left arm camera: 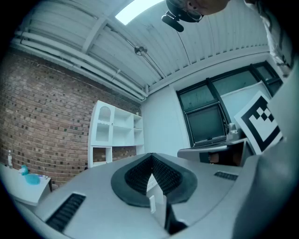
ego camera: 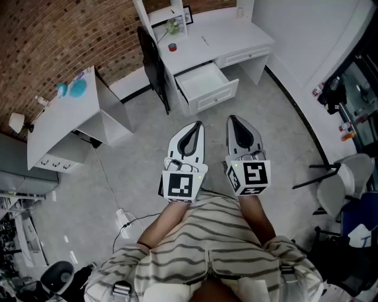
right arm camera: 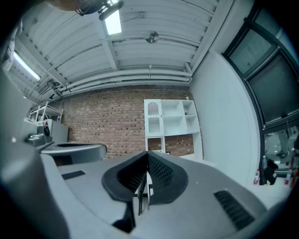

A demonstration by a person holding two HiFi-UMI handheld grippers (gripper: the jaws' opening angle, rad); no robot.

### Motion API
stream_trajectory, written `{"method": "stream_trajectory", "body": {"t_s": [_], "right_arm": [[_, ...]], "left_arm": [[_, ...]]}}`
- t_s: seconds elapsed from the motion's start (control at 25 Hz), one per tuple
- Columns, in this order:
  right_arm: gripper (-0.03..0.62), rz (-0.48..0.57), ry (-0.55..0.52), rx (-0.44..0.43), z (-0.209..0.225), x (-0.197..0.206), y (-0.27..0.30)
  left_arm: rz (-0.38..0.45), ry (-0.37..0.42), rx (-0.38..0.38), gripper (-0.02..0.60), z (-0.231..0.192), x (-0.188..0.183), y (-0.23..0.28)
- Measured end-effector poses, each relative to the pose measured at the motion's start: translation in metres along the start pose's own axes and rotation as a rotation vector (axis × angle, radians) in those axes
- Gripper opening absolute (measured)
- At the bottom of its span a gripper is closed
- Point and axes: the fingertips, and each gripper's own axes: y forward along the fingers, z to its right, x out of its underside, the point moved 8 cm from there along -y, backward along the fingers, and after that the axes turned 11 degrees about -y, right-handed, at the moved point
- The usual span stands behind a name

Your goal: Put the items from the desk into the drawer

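The white desk (ego camera: pixel 230 36) stands far ahead of me, against the wall. Its drawer (ego camera: pixel 204 82) is pulled open and looks empty. On the desktop lie a small red roll (ego camera: pixel 172 47), a thin pen (ego camera: pixel 204 40), a green plant (ego camera: pixel 173 25), a framed picture (ego camera: pixel 188 14) and a white cup (ego camera: pixel 240 12). My left gripper (ego camera: pixel 198 124) and right gripper (ego camera: pixel 232 118) are held side by side in front of my body, well short of the desk, jaws closed with nothing between them. Both gripper views (left arm camera: pixel 150 157) (right arm camera: pixel 147 154) look up at the wall and ceiling.
A black chair (ego camera: pixel 155 66) stands at the desk's left end. A second white table (ego camera: pixel 62 121) with blue items (ego camera: pixel 77 88) is at left. A power strip (ego camera: pixel 123 219) and cable lie on the floor. A white chair (ego camera: pixel 339 183) stands at right, and white shelving (right arm camera: pixel 170 122) stands by the brick wall.
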Motion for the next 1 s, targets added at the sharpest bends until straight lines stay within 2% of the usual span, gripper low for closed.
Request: {"method": "stream_trajectory", "body": {"t_s": [0.28, 0.84, 1.0], "right_arm": [[0.011, -0.012, 0.014, 0.015, -0.012, 0.000, -0.001], [0.011, -0.028, 0.006, 0.058, -0.068, -0.009, -0.003], [0.011, -0.018, -0.007, 0.081, -0.073, -0.014, -0.008]], "left_arm": [[-0.006, -0.014, 0.006, 0.005, -0.010, 0.001, -0.010], [-0.011, -0.057, 0.040, 0.005, -0.060, 0.004, -0.052], [0.024, -0.065, 0.051, 0.005, -0.069, -0.001, -0.061]]}}
